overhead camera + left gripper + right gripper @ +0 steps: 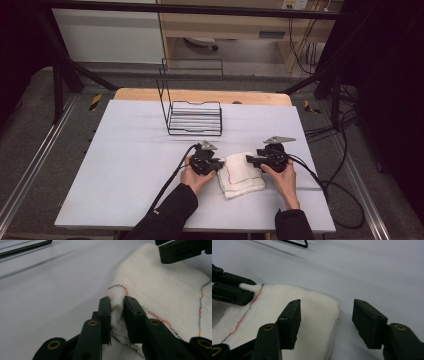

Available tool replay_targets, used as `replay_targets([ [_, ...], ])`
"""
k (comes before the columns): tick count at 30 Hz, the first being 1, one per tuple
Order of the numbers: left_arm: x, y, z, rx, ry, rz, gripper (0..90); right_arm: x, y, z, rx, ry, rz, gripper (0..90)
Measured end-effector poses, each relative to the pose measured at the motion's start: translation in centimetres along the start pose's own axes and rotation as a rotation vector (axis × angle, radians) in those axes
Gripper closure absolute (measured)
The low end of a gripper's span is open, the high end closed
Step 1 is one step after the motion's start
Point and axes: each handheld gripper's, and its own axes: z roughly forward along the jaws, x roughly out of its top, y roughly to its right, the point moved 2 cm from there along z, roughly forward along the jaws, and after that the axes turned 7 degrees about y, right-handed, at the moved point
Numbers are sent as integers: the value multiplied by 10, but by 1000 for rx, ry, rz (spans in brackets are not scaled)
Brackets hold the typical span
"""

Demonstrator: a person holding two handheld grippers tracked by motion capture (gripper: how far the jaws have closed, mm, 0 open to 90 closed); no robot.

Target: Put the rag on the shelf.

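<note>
A folded white cloth (pixel 242 175) with multicoloured stitching lies on the white table top (pixel 125 165), between the two hands. My left gripper (pixel 220 164) is at the cloth's left corner. The left gripper view has its jaws (pixel 117 307) shut on a pinched tuft of that corner of the cloth (pixel 162 290). My right gripper (pixel 248 159) is at the cloth's upper right corner. In the right gripper view its jaws (pixel 327 312) stand apart, one over the cloth (pixel 317 315) and one beyond its edge, and neither presses on it.
A black wire rack (pixel 195 117) with a tall back frame stands toward the far side of the table, behind the cloth. Black cables (pixel 320 182) trail from both grippers toward the near edge and the right. The table top ends in a wooden strip (pixel 200 95) at the back.
</note>
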Motion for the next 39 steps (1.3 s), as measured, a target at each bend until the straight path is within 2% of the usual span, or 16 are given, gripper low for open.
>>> replay_targets([
  [2, 0, 0, 0, -2, 1, 4, 755, 0, 1, 4, 4, -24, -1, 491],
  [6, 0, 0, 0, 0, -1, 6, 756, -1, 2, 5, 16, -38, 0, 550],
  [9, 0, 0, 0, -4, 0, -4, 758, -2, 1, 6, 32, -60, 4, 590],
  [11, 1, -1, 0, -6, -1, -5, 761, -2, 1, 7, 44, -63, 0, 615],
  [14, 1, -2, 0, -17, -8, -5, 769, -2, 2, 7, 60, -69, 27, 653],
  [16, 1, -3, 0, -19, -11, -9, 781, -3, 2, 7, 80, -64, 40, 718],
  [20, 2, -2, 0, -16, -14, 4, 795, -3, 0, 6, 81, -61, 35, 763],
  [22, 2, -2, 0, -17, -12, -2, 804, -3, 0, 5, 81, -64, 43, 784],
  [29, 2, -2, -2, -12, 4, -20, 822, -1, -4, 1, 57, -44, 18, 806],
  [36, 3, -1, -11, -21, 48, -39, 827, 2, -9, -13, 76, 23, 26, 808],
  [39, 5, 1, -15, -24, 72, -30, 827, 3, -13, -21, 73, 48, 13, 810],
])
